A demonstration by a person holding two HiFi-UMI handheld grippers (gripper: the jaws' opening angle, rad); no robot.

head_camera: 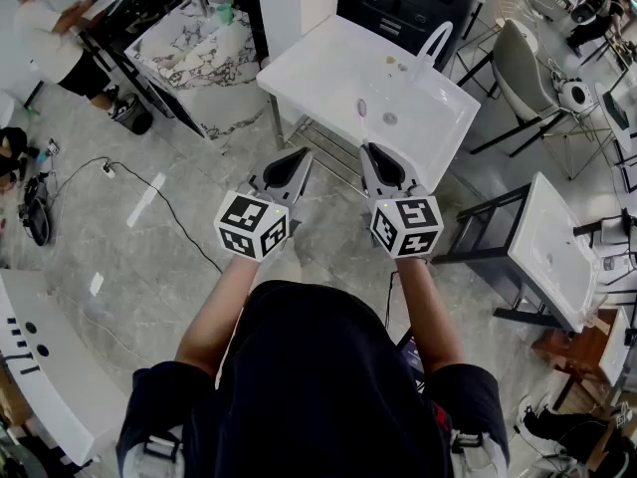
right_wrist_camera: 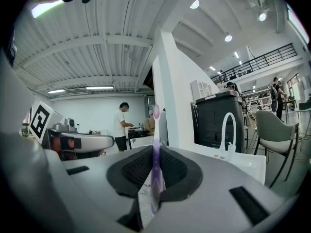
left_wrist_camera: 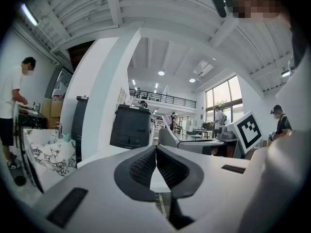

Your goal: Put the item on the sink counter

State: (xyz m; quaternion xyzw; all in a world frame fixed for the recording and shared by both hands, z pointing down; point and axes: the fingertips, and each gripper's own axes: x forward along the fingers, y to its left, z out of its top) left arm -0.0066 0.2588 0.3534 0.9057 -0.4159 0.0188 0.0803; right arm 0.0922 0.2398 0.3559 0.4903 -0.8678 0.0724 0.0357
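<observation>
toothbrush (right_wrist_camera: 155,130): purple, clamped in the right tongs (right_wrist_camera: 154,148); not yet on the sink
long axis: runs along the tongs' own line; the handle sits low between the pads and the head sticks out past the tips, pointing forward toward the sink
right tongs state: clenched on the toothbrush handle, which fills the thin gap between the pads
left tongs (left_wrist_camera: 156,150): pads pressed together with nothing between them
sink tabletop (head_camera: 309,68): white flat rim around the basin (head_camera: 423,118), straight ahead of both tongs and lower than them; looks bare on the near-left corner
tap (head_camera: 433,43): white loop at the far side of the basin; in the right gripper view it stands right of the brush
key relation: toothbrush is in the air in front of the near edge of the sink, not over the flat rim as far as I can judge
nearer hand: both tongs are side by side and level in the head view; the right tongs carry the load, so the move is theirs
next move (judgement): reach forward and down, tilt the brush flat over the rim, then release
risk (judgement): released too far in, it could slide into the basin
</observation>
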